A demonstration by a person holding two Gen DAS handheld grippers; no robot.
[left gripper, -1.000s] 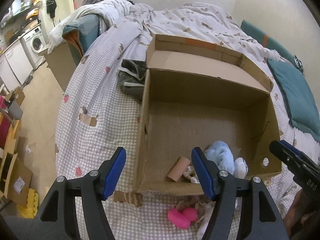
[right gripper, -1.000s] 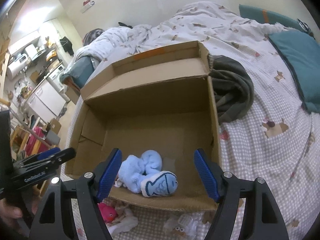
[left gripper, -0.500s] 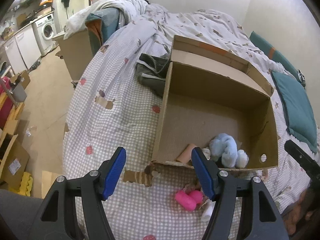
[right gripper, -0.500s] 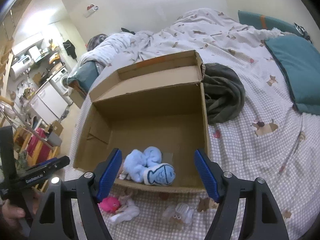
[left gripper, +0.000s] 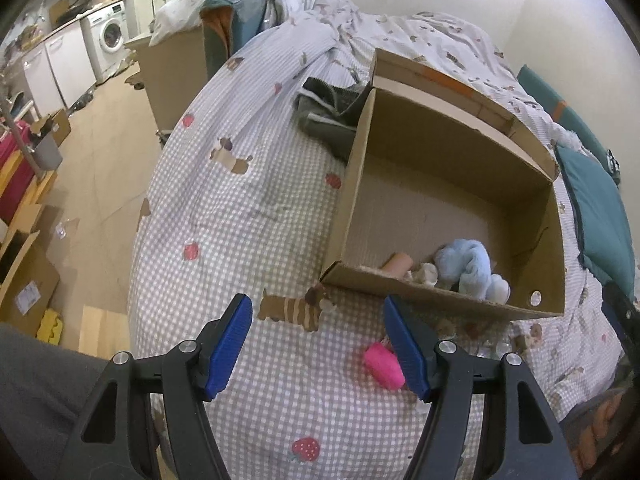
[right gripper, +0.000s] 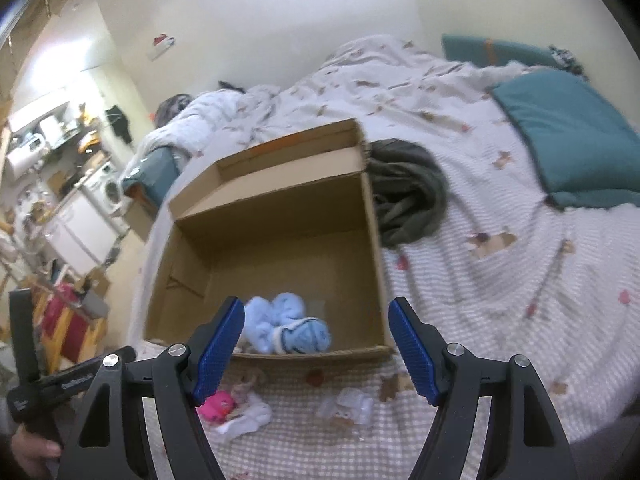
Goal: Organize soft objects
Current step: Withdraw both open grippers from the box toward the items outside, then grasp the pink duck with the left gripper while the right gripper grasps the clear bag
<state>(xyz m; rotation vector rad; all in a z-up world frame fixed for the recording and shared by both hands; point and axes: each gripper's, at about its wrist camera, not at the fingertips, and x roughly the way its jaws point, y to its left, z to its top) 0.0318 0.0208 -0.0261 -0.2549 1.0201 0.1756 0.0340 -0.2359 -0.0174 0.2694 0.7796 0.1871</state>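
Box [right gripper: 276,248] on bed [right gripper: 500,280], plush [right gripper: 280,322] inside (near corner), sock [right gripper: 244,424] before it

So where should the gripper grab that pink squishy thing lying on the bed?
Probably across the middle of the pink soft toy, coming down from above with the left gripper, whose open jaws already hang near it. It lies flat on the checked bedspread like a short roll, so pinching its narrow width should hold best.
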